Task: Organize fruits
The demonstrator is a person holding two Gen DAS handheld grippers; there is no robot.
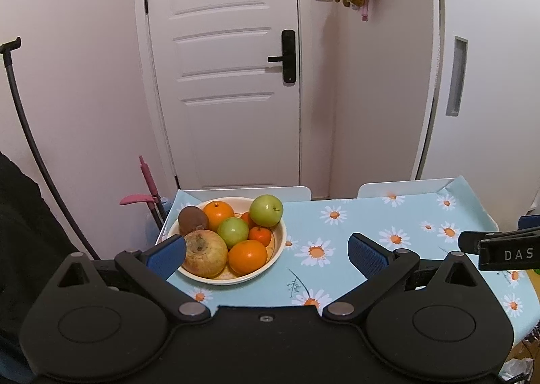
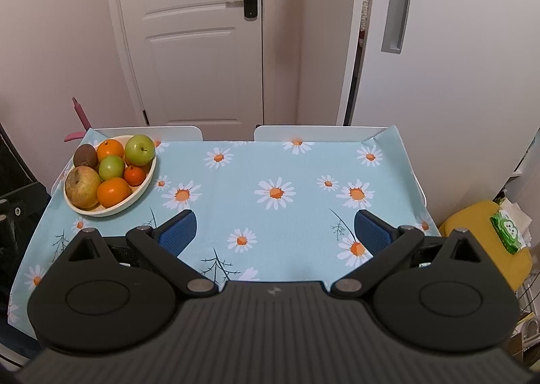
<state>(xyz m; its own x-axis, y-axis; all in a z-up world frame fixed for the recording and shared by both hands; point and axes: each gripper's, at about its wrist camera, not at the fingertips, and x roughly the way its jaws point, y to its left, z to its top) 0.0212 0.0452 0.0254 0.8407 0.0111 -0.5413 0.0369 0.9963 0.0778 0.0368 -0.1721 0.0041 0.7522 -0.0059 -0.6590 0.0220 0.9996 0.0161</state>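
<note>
A cream bowl (image 1: 275, 250) (image 2: 148, 181) stands at the far left of the daisy-print table. It holds a brownish apple (image 1: 205, 253) (image 2: 82, 186), two green apples (image 1: 266, 210) (image 2: 140, 148), several oranges (image 1: 248, 256) (image 2: 113, 192) and a kiwi (image 1: 192, 219) (image 2: 85, 155). My left gripper (image 1: 266, 254) is open and empty, its left pad (image 1: 167, 255) close in front of the bowl. My right gripper (image 2: 275, 232) is open and empty over the bare middle of the table, right of the bowl.
The table (image 2: 270, 161) has a light blue cloth. Two white chair backs (image 2: 320, 131) stand at its far edge before a white door (image 2: 199, 46). A yellow stool with a tissue pack (image 2: 506, 232) stands at the right. A pink dustpan (image 1: 148, 188) stands at the far left.
</note>
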